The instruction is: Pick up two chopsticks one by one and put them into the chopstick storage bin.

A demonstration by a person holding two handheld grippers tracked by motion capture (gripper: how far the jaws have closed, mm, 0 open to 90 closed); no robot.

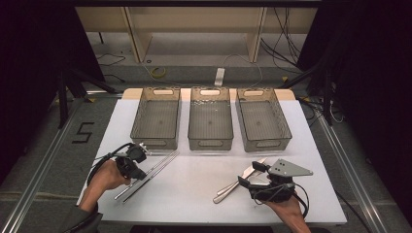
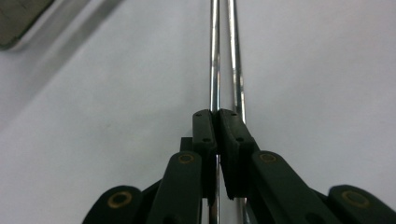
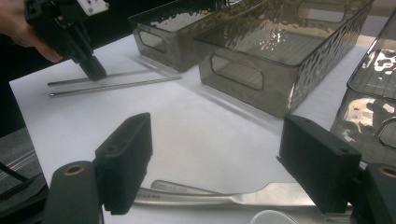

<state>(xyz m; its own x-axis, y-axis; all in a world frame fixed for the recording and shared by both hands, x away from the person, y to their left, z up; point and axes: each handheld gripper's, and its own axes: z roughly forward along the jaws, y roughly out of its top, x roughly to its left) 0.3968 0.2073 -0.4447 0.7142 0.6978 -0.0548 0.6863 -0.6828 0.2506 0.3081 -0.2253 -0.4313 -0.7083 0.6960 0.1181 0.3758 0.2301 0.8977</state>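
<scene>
Gripping a chopstick [image 2: 214, 60], left tool [image 2: 216, 122] clamped

In the left gripper view, the closed jaws of the left gripper [image 2: 216, 122] hide where they meet the two metal rods [image 2: 214, 56], whose far ends are cut off by the top edge. In the right gripper view, the bottom edge crops the knife [image 3: 261, 197] and a white spoon bowl [image 3: 273, 218].

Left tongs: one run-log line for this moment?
left tongs shut on left chopstick | right tongs open above knife | three bins hold nothing
</scene>
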